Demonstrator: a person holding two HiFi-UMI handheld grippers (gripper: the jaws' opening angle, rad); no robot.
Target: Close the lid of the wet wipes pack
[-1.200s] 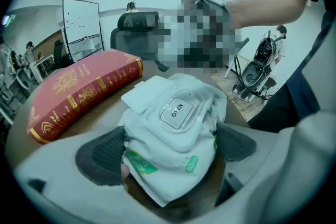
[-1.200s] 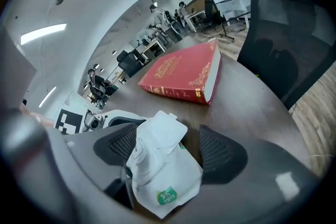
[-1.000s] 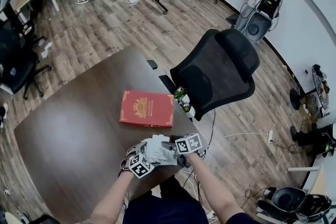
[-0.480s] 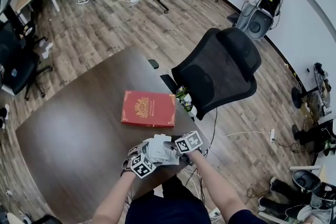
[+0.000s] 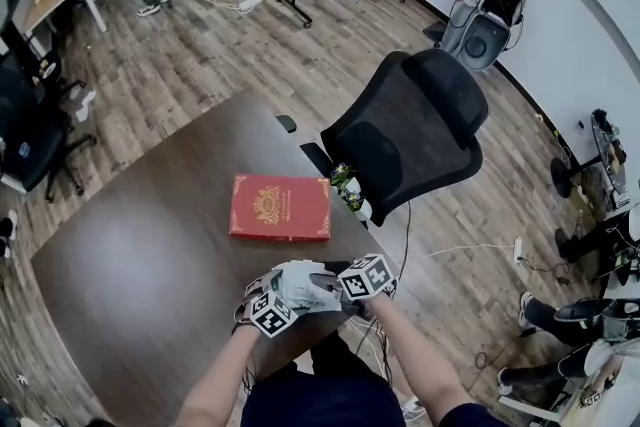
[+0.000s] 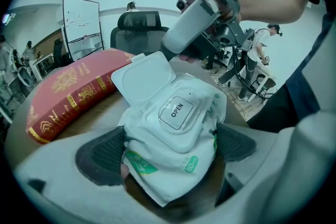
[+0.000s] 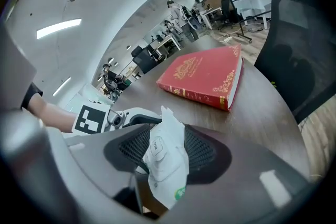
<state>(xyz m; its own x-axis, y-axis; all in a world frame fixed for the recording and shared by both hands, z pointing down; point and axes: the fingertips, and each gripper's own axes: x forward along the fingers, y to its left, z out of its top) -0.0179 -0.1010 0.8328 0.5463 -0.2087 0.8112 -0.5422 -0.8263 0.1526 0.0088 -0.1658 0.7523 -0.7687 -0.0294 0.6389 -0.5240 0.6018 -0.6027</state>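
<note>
Brown wood counter [image 5: 130,255] fills the lower left of the head view, and a black office chair [image 5: 410,140] stands at its far right edge. Both lie a little differently in the picture than a second ago, though their places relative to each other are unchanged. A red book [image 5: 281,208] with gold ornament lies flat on the counter, where it lay a second ago, just beyond the two tools.

Both tools remain at the counter's near edge, close together as before. The marker cube [image 5: 366,276] on the right one has edged slightly to the right.

The left tool [image 6: 168,147] is clamped on the wet wipes pack [image 6: 181,123]. Its two dark pads press the white pack's sides, one from the left and one from the right, and the soft wrapper bulges between them. The right tool [image 7: 167,150] comes in from the pack's far end. Its own view shows the pack edge-on, filling the narrow gap between its ribbed pads and touching both, so its jaws are closed on the pack too.

The pack is held between the two tools over the near edge of the counter. Its lid [image 6: 142,78] is not closed. The white flap stands raised and tilted back toward the book, and the sticker printed OPEN [image 6: 177,109] is uncovered.
</note>
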